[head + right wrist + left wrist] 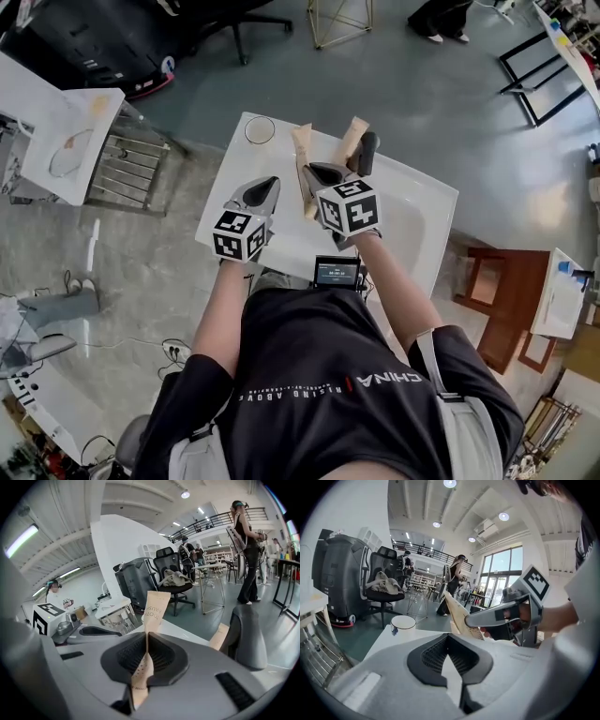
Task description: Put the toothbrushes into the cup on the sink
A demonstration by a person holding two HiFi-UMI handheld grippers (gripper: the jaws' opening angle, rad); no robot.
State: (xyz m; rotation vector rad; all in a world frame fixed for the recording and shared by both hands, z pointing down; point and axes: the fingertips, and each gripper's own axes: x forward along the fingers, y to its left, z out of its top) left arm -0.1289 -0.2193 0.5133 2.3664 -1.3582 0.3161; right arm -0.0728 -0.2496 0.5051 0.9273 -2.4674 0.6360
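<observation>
Head view, sink: the white sink (412,217) lies straight below the person, with both grippers over its near part.
Head view, cup: the cup (260,129) stands upright at the sink's far left corner, apart from both grippers.
Head view, left gripper: the left gripper (271,182) hovers over the left of the sink and points toward the cup.
Head view, right gripper: the right gripper (312,174) is just beside the left one and carries a wrapped toothbrush (302,148) that sticks out past its tips.
Head view, other items: a second wrapped toothbrush (352,134) lies beside the dark faucet (367,153).

Left gripper view, tool: the left gripper (448,640) has its jaws pressed together with nothing between them.
Left gripper view, cup: the cup (403,622) stands ahead and to the left on the sink's edge.
Left gripper view, neighbour: the right gripper (472,619) reaches in from the right with the wrapped toothbrush (458,612) tilted up from it.

Right gripper view, tool: the right gripper (146,638) is clamped narrowly on the wrapped toothbrush (154,605), which stands upright out of the pads.
Right gripper view, other items: the second wrapped toothbrush (219,636) leans against the faucet (247,637) on the right.
Right gripper view, neighbour: the left gripper (105,631) shows at the left.
</observation>
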